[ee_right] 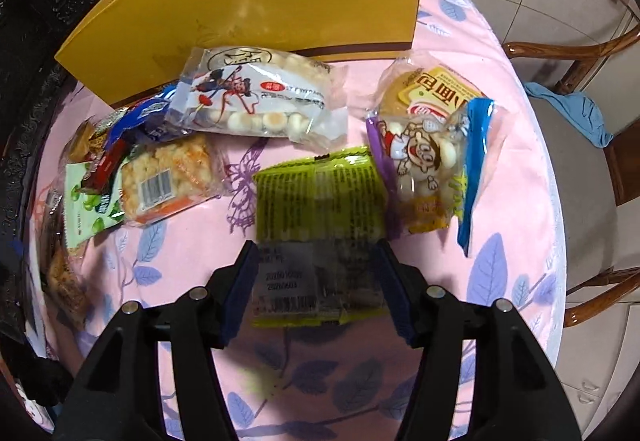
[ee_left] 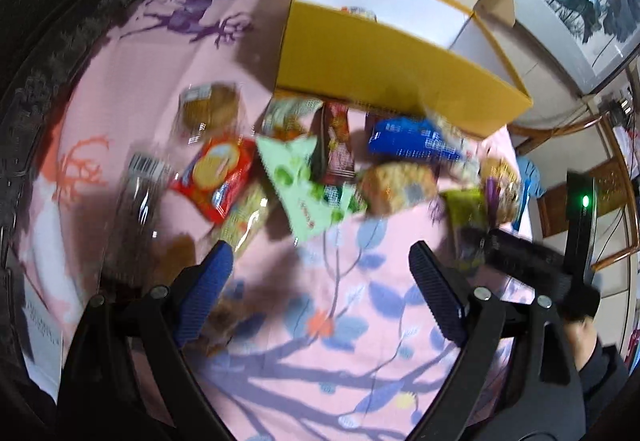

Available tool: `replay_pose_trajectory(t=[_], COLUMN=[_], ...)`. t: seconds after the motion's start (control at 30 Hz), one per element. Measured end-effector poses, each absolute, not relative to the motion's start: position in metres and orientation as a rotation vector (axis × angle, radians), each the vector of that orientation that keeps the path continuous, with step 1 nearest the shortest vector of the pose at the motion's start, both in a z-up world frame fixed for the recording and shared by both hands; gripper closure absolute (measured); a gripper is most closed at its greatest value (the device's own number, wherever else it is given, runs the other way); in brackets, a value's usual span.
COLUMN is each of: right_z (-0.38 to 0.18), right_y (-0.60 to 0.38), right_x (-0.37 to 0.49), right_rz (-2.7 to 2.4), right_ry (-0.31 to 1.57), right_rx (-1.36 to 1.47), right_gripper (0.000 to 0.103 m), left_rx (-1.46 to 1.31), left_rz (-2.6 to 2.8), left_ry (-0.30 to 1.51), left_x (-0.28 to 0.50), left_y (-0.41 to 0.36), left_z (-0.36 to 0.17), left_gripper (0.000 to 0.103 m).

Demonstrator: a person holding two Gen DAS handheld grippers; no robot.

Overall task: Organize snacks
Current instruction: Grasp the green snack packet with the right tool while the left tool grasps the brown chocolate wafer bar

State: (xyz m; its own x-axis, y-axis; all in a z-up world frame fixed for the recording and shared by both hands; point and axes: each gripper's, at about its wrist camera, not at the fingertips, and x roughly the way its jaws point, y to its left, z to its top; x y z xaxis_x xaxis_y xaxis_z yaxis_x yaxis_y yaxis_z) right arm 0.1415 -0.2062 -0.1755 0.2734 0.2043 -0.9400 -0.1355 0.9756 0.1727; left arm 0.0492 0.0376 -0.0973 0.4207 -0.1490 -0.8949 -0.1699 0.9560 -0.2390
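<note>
A: Looking at the table, I see lots of snacks in a messy row on the pink cloth (ee_left: 352,321). Why is the yellow box (ee_left: 384,73) right behind them?

B: I think it is there so the snacks can go inside. One packet already peeks out of it.

A: What is the right gripper (ee_right: 316,281) doing?

B: Its two fingers stand one on each side of the green packet (ee_right: 316,201). The packet lies between them, flat on the cloth. I can't tell if the pads press on it, so maybe it is not gripped.

A: And the left gripper (ee_left: 320,281)?

B: Its fingers are wide apart with nothing between them. It hangs over the cloth, near the red biscuit pack (ee_left: 216,177) and the pale green packet (ee_left: 308,193). The picture is blurry there.

A: So most snacks are not yet in the box?

B: Yes, I think so.
</note>
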Motion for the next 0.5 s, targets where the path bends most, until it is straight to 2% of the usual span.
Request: replay_pose_trajectory(t=[0.13, 0.17, 0.2, 0.33, 0.5], right_z=[-0.190, -0.192, -0.193, -0.193, -0.192], right_y=[-0.205, -0.200, -0.195, -0.187, -0.195], right_x=[0.148, 0.148, 0.146, 0.130, 0.117], right_rz=[0.221, 0.217, 0.207, 0.202, 0.227], right_ry=[1.282, 1.268, 1.256, 1.193, 1.184], right_rx=[0.090, 0.062, 0.013, -0.069, -0.060], right_gripper=[0.021, 0.020, 0.021, 0.039, 0.042], left_rx=[-0.311, -0.308, -0.305, -0.292, -0.317], left_rz=[0.014, 0.011, 0.005, -0.013, 0.022], left_ry=[1.153, 1.152, 1.149, 1.142, 1.139], left_x=[0.043, 0.043, 0.043, 0.043, 0.041], left_y=[0.038, 0.036, 0.034, 0.027, 0.041], left_z=[-0.099, -0.098, -0.097, -0.092, -0.090], left_gripper=[0.012, 0.012, 0.012, 0.012, 0.012])
